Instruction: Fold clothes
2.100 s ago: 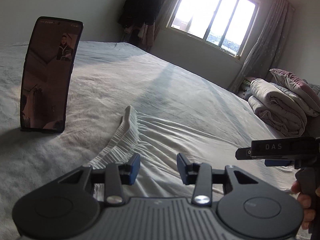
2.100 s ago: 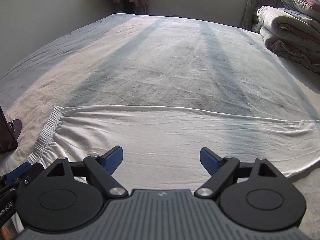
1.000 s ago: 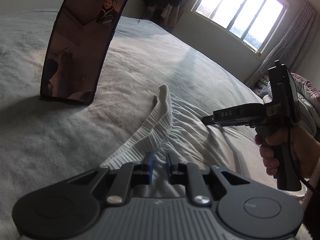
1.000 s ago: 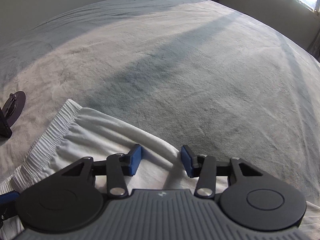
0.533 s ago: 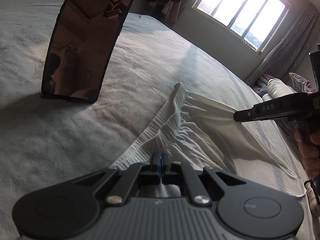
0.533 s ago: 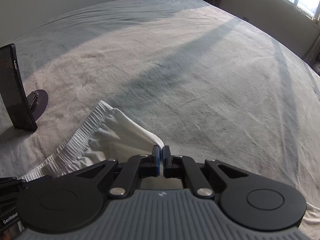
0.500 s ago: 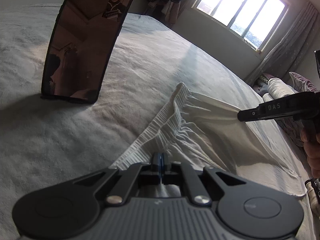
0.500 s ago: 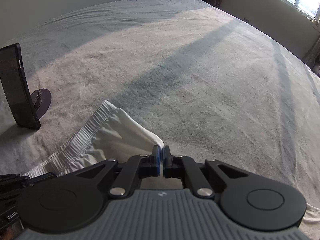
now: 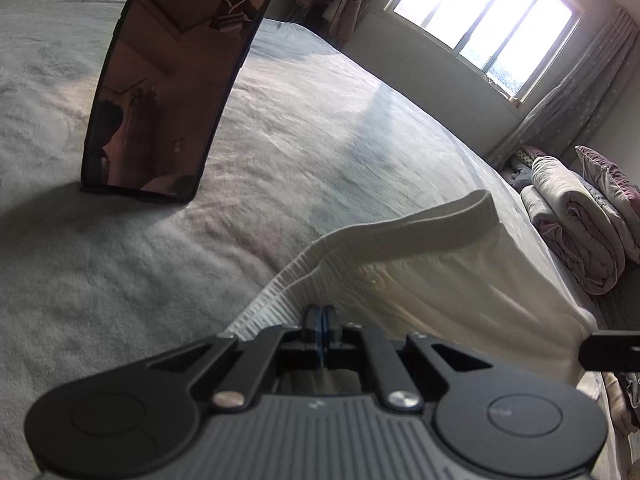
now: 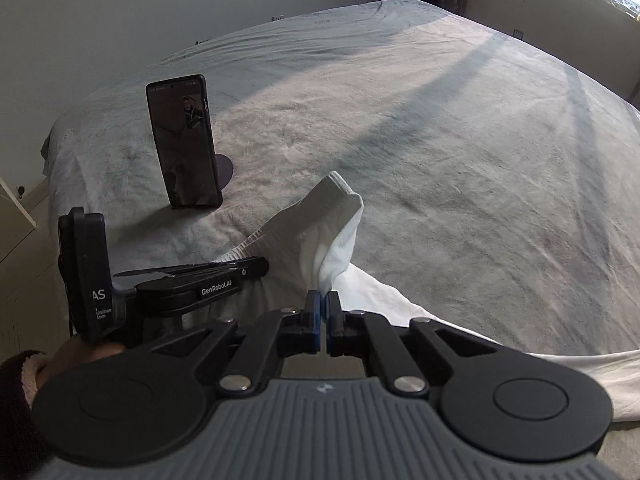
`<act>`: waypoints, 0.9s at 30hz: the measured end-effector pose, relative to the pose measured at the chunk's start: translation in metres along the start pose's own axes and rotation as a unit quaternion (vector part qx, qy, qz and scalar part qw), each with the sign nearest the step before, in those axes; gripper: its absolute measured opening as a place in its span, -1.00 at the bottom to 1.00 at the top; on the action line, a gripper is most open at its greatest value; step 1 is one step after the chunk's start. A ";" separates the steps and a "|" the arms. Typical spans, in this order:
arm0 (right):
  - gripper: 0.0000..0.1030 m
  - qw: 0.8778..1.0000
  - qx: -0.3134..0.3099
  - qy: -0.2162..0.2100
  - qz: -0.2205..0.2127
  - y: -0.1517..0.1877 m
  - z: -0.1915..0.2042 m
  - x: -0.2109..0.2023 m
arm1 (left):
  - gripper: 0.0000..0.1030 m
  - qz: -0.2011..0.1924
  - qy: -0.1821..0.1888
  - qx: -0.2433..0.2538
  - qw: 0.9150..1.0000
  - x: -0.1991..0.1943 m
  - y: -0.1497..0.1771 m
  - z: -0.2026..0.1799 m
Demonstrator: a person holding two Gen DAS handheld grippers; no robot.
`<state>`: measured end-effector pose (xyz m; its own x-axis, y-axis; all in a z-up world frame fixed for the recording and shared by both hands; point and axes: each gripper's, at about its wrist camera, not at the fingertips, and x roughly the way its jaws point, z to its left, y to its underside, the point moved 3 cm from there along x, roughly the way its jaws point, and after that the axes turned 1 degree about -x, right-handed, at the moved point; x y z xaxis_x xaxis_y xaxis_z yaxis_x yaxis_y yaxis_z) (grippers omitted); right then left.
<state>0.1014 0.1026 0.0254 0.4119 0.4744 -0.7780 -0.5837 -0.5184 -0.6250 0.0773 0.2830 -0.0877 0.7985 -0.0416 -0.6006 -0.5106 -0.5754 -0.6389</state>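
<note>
White trousers with a ribbed elastic waistband lie on a grey bed. My left gripper is shut on the waistband near the bed's front edge. My right gripper is shut on the upper layer of the white cloth and holds it lifted off the bed, so the waistband stands up in a peak. In the right wrist view the left gripper sits low at the left, held by a hand in a dark sleeve. The right gripper's tip shows at the right edge of the left wrist view.
A phone stands upright on a round stand on the bed's left part. Folded quilts are stacked at the right side. A window with curtains is at the far wall. The grey bedcover stretches beyond the trousers.
Both grippers shut on the cloth. The right gripper then pulled back and upward with the cloth, lifting the waistband off the bed; the left gripper stayed in place.
</note>
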 end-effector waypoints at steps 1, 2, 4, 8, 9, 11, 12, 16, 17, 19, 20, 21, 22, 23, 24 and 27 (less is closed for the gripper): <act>-0.94 1.000 0.005 -0.004 0.005 0.009 0.002 0.002 | -0.93 0.001 0.000 -0.001 1.000 0.000 0.000 0.000; -0.94 1.000 0.010 -0.009 0.010 0.017 0.004 0.004 | -0.93 0.001 0.000 -0.001 1.000 0.001 -0.001 0.000; -0.94 0.999 0.026 -0.018 0.026 0.035 0.008 0.015 | -0.93 0.001 0.001 0.000 1.000 0.001 -0.001 0.000; -0.98 0.996 0.057 -0.029 0.066 0.066 0.011 0.045 | -0.93 0.001 0.005 0.002 1.000 0.001 -0.001 0.001; -0.98 0.996 0.057 -0.029 0.065 0.072 0.012 0.050 | -0.93 0.002 0.006 0.001 1.000 0.001 -0.001 0.002; -0.96 0.996 0.055 -0.032 0.059 0.077 0.012 0.052 | -0.93 0.004 0.010 -0.001 1.000 0.000 -0.001 0.004; -0.93 0.997 0.053 -0.035 0.054 0.076 0.012 0.050 | -0.93 0.005 0.012 -0.002 1.000 0.000 -0.001 0.004; -0.69 0.998 0.035 -0.041 0.028 0.073 0.015 0.040 | -0.92 0.011 0.032 -0.036 0.999 -0.007 -0.002 0.011; -0.53 0.999 0.031 -0.040 0.021 0.073 0.015 0.038 | -0.89 0.012 0.044 -0.054 0.997 -0.009 -0.002 0.015; -0.10 0.999 0.029 -0.040 0.009 0.072 0.015 0.036 | -0.86 0.014 0.069 -0.093 0.993 -0.012 -0.003 0.022; -0.08 0.999 0.028 -0.040 0.004 0.072 0.015 0.034 | -0.81 0.015 0.082 -0.109 0.991 -0.014 -0.004 0.025; -0.08 0.999 0.025 -0.035 -0.001 0.072 0.015 0.034 | -0.76 0.017 0.094 -0.125 0.988 -0.015 -0.004 0.028; -0.08 0.999 0.023 -0.031 -0.005 0.072 0.015 0.033 | -0.62 0.018 0.107 -0.137 0.985 -0.017 -0.004 0.030; -0.08 0.999 0.021 -0.026 -0.009 0.073 0.015 0.033 | -0.42 0.019 0.119 -0.148 0.982 -0.019 -0.004 0.030; -0.08 0.999 0.020 -0.023 -0.012 0.073 0.014 0.033 | -0.21 0.019 0.130 -0.158 0.979 -0.021 -0.003 0.029; -0.08 0.999 0.017 -0.017 -0.024 0.075 0.012 0.034 | 0.21 0.033 0.166 -0.187 0.968 -0.022 0.001 0.024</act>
<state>0.0633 0.0878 -0.0474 0.4163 0.5214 -0.7448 -0.5885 -0.4699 -0.6579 0.0515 0.3030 -0.0868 0.8586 -0.3123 -0.4064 -0.4616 -0.8159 -0.3482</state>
